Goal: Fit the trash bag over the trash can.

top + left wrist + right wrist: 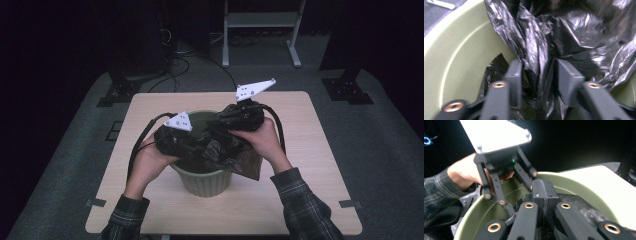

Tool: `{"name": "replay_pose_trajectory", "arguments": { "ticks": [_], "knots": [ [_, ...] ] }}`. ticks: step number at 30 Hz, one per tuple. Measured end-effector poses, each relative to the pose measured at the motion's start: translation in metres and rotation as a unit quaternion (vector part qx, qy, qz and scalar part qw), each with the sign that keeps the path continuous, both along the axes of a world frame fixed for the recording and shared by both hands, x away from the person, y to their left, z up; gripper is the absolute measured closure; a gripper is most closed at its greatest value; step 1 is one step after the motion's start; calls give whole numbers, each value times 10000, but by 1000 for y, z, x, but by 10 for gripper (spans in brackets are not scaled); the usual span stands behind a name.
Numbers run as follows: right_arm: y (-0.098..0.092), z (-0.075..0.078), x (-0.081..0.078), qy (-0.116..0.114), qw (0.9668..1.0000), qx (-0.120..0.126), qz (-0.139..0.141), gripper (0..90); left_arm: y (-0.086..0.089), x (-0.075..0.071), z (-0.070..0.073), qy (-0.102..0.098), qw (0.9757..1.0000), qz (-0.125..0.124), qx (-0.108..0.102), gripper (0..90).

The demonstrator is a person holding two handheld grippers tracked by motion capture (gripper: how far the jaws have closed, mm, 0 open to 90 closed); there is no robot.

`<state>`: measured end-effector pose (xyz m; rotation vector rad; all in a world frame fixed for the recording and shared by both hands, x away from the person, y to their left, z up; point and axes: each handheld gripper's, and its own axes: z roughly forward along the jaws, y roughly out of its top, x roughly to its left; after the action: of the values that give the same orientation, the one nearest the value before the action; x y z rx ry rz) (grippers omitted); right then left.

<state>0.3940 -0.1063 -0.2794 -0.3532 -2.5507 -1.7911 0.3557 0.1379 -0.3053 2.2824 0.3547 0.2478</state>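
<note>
A pale green bin [205, 185] stands in the middle of the wooden table [315, 145]. A crumpled black plastic bag [225, 152] lies in it and hangs over its near right rim. My left gripper [197, 145] reaches into the bin from the left. In the left gripper view its jaws stand apart [539, 65], with a fold of the bag [574, 37] loose between them against the bin's inner wall [461, 50]. My right gripper [214, 122] comes in from the right, its pads pressed together [544, 188] over the bin rim [574, 182]. Black plastic [584, 212] lies just beneath it.
The left gripper's grey plate [496, 135] and the hand holding it sit close in front of the right gripper. Cables trail from both grippers across the table. A white metal frame [260, 20] and dark stands [120, 90] are on the floor behind the table.
</note>
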Motion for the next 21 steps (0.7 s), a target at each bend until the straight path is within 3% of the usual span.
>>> {"name": "replay_pose_trajectory", "arguments": {
  "ticks": [4,8,12,18,21],
  "knots": [
    [5,-4,1,22,10000,-74,-10,900,13,-5,7,-81,9991,145,-377,390],
    [9,-4,0,33,10000,7,39,900,18,-9,15,-69,9982,82,-587,376],
    [13,-1,-1,12,9998,140,133,900,8,-7,11,12,9990,-3,-449,393],
    [22,1,-2,-4,9997,131,191,900,-5,-4,2,131,9997,-192,-35,661],
    [24,1,-1,20,9996,205,177,900,-6,-4,-2,134,9997,-173,90,678]
  ]
}}
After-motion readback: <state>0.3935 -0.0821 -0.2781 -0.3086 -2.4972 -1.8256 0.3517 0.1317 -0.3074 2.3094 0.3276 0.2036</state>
